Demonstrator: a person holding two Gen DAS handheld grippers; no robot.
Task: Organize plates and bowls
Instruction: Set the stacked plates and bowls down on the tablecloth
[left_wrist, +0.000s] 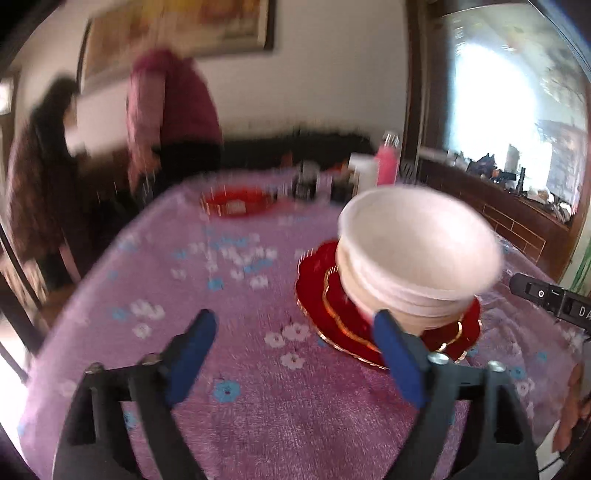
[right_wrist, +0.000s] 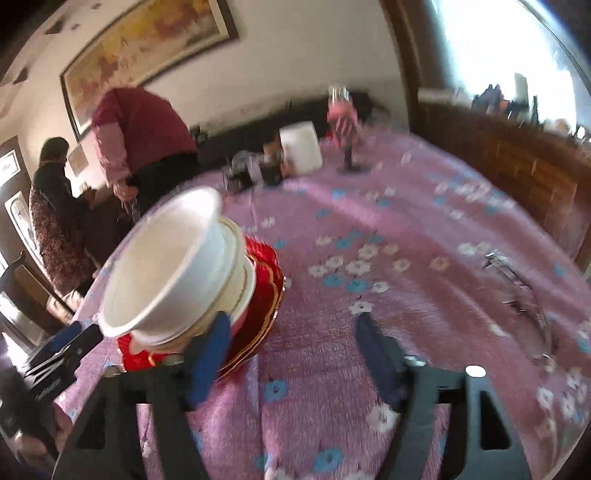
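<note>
A stack of white bowls (left_wrist: 417, 254) stands on a stack of red, gold-rimmed plates (left_wrist: 388, 321) on the purple flowered tablecloth (left_wrist: 229, 369). My left gripper (left_wrist: 295, 343) is open and empty, its right finger just in front of the plates. In the right wrist view the same bowls (right_wrist: 173, 269) and plates (right_wrist: 266, 295) are at the left. My right gripper (right_wrist: 291, 339) is open and empty, its left finger beside the plates. The left gripper's tip (right_wrist: 70, 339) shows at the left edge there.
A red tray (left_wrist: 236, 203) lies at the far side of the table, with dark jars (left_wrist: 306, 181), a white container (right_wrist: 301, 147) and a pink bottle (right_wrist: 341, 114). A glass dish (right_wrist: 524, 299) lies at the right. Two people (left_wrist: 173, 114) stand beyond the table.
</note>
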